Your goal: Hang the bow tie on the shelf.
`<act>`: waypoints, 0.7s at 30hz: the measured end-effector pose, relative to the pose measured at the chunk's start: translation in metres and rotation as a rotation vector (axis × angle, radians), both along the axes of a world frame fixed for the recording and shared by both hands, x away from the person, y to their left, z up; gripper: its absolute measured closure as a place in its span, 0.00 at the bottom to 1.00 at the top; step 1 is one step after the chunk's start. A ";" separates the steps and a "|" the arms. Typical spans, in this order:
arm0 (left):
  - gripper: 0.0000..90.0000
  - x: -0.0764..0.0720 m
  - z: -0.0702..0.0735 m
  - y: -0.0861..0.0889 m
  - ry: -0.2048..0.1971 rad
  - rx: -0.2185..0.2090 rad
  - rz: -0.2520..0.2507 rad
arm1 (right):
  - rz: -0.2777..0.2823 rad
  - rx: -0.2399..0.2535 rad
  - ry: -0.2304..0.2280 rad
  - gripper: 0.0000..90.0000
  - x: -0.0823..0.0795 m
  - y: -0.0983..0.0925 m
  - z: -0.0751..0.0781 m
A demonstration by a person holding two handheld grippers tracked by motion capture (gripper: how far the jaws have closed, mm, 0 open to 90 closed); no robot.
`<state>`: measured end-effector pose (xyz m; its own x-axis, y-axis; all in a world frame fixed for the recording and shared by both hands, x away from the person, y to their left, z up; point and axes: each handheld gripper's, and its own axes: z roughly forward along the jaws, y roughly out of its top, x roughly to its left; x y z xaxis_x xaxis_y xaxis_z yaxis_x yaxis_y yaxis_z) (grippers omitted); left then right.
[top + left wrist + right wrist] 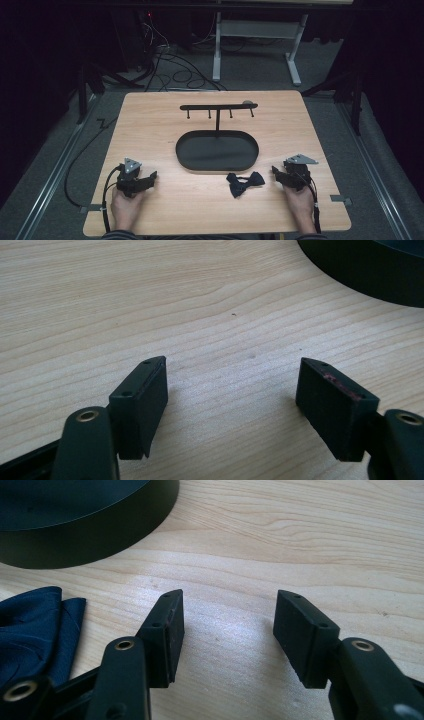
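Over at the bench's seven o'clock, the left hand-held gripper rests with its jaws spread wide and nothing but bare wood between them. Toward the middle sits the black oval tray with its hook stand rising at twelve. Just below the tray, at about five o'clock on the bench, lies the dark bow tie, its long axis running nearly side to side, tilted up at the right. The right hand-held gripper, jaws also gaping and empty, sits just beyond it; the tie lies off at its nine o'clock, so the right hand is clearly nearer.
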<state>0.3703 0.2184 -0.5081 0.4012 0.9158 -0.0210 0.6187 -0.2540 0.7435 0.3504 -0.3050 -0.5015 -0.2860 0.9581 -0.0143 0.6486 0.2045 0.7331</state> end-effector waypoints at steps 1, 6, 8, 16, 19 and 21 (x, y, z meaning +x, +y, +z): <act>0.33 0.000 0.000 0.000 0.000 0.000 0.000 | 0.001 0.001 0.000 0.53 0.000 0.000 0.000; 0.33 0.000 0.000 0.000 0.000 0.000 0.000 | 0.001 -0.001 0.002 0.53 0.000 0.000 0.000; 0.33 0.000 0.000 0.000 -0.001 -0.003 0.002 | 0.000 0.000 0.002 0.53 0.000 0.000 0.000; 0.33 0.000 0.000 0.000 -0.002 -0.008 0.002 | 0.004 0.002 0.001 0.53 0.000 0.000 0.000; 0.33 0.000 0.000 0.000 -0.001 -0.009 0.001 | 0.006 0.003 0.001 0.53 0.000 0.000 0.000; 0.33 0.000 0.000 0.000 -0.002 -0.010 0.002 | 0.006 0.004 0.001 0.53 0.000 0.000 0.000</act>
<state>0.3705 0.2187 -0.5083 0.3989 0.9165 -0.0291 0.6177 -0.2451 0.7472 0.3504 -0.3050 -0.5014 -0.2918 0.9564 -0.0102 0.6483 0.2056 0.7331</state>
